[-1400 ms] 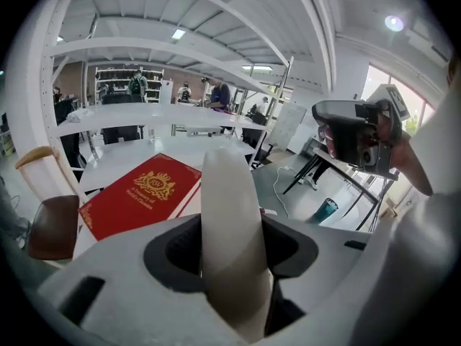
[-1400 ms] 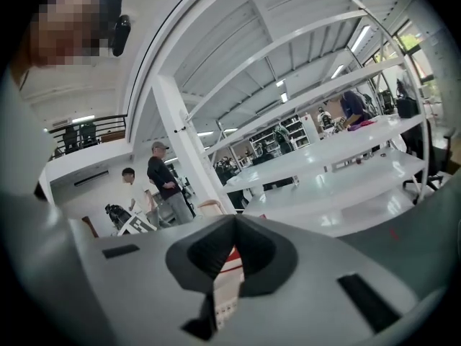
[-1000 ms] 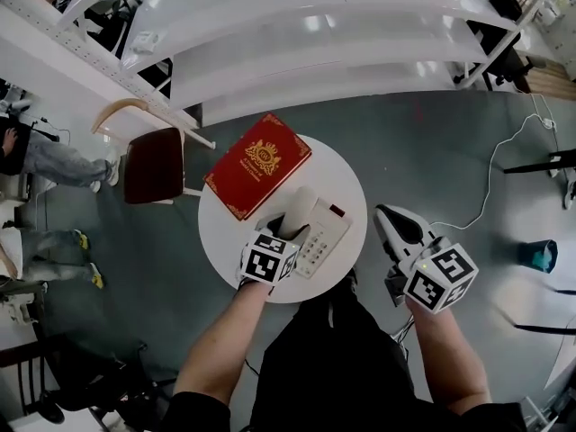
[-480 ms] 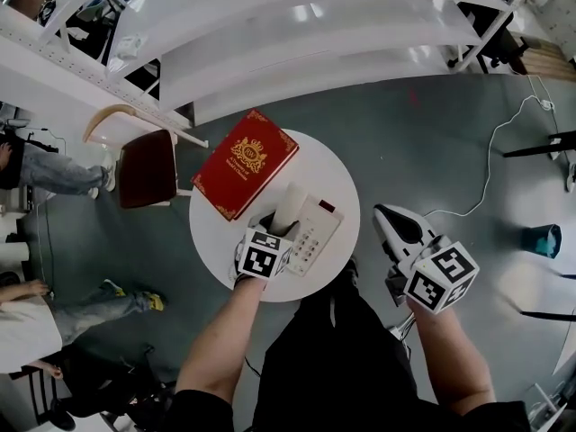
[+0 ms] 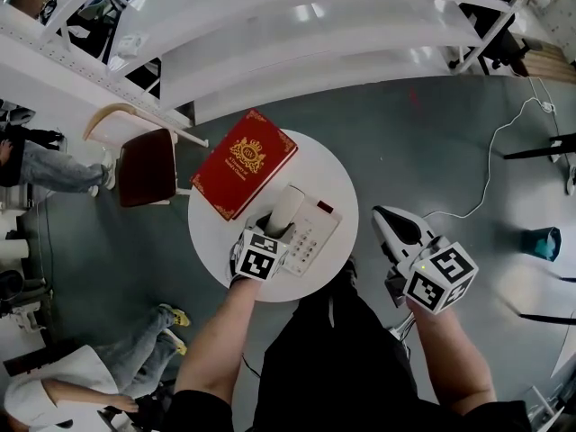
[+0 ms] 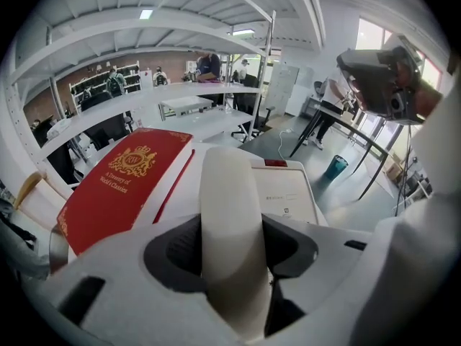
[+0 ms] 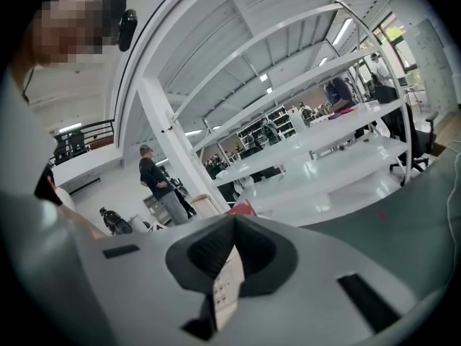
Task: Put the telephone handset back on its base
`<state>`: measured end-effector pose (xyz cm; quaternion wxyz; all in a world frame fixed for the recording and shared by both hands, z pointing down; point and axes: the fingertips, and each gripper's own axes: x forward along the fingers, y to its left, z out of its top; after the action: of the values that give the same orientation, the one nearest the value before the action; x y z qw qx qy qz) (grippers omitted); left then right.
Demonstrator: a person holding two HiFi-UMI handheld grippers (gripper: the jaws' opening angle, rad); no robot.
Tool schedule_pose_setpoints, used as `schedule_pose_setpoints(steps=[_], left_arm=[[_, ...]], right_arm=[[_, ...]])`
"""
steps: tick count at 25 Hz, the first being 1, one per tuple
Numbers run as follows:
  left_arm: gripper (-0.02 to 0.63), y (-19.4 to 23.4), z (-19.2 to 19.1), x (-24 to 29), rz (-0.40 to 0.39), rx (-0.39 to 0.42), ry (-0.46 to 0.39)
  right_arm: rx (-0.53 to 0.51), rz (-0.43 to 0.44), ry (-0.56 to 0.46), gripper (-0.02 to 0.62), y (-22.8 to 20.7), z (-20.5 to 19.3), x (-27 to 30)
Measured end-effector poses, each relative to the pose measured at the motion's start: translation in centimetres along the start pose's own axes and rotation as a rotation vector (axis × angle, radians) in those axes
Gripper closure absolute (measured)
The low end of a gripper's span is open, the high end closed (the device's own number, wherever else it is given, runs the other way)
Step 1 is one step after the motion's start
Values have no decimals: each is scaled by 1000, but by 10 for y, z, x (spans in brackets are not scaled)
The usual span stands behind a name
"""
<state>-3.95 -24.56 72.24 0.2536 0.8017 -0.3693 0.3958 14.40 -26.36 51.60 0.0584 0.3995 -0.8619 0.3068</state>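
Handset (image 6: 229, 193), pinched in your left gripper (image 6: 230, 247), lies lengthwise along the left side of the base (image 6: 288, 193), seemingly right over its cradle; your right gripper (image 7: 227, 262), jaws pressed together, hangs well right of it.

A red book (image 5: 244, 163) lies on the round white table (image 5: 346, 187). A chair (image 5: 151, 165) stands just beside it, and a teal bin (image 5: 540, 239) sits well apart.
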Motion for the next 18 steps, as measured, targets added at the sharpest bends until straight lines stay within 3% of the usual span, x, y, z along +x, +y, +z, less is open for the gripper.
schedule_pose_setpoints(steps=[18], left_arm=[[390,-1,1,2,5,31,31]], right_arm=[[-4,9,11,589,4,-3,-2]])
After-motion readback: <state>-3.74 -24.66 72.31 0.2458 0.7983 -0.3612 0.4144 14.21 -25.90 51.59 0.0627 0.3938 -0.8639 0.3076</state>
